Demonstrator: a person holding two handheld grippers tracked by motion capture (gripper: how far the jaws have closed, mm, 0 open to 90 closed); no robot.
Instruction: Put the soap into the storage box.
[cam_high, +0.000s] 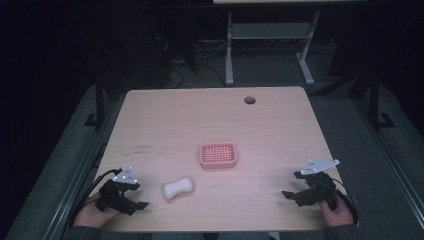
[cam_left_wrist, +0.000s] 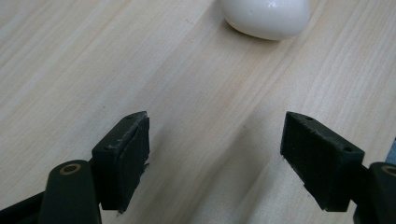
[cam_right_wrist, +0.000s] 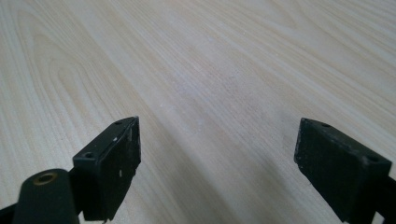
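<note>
Both grippers sit low on the wooden table (cam_high: 210, 120) in the high view. At about 8 o'clock, the left gripper (cam_high: 134, 201) is held in a hand (cam_high: 92, 212) near the front edge. At about 4 o'clock, the right gripper (cam_high: 294, 196) is held in the other hand (cam_high: 336, 212). A white soap bar (cam_high: 178, 188) lies at about 7 o'clock from the middle of the table, near the left gripper but not touching it. A pink soap dish (cam_high: 218, 155) sits near the middle, just past the soap at its 1 o'clock, with a gap between them. A small round hole (cam_high: 249, 100) is in the table top at 12 o'clock, near the far edge. Dark floor with cables and metal desk legs (cam_high: 229, 50) lies beyond.

From the left gripper view, the left gripper (cam_left_wrist: 215, 135) has its two black jaws spread wide apart with bare wood between them. The soap bar (cam_left_wrist: 267, 17) is up at 12 o'clock, ahead of the jaws and apart from them.

From the right gripper view, the right gripper (cam_right_wrist: 217, 144) also has its jaws wide apart. Light wood (cam_right_wrist: 210, 70) shows between and ahead of them.
</note>
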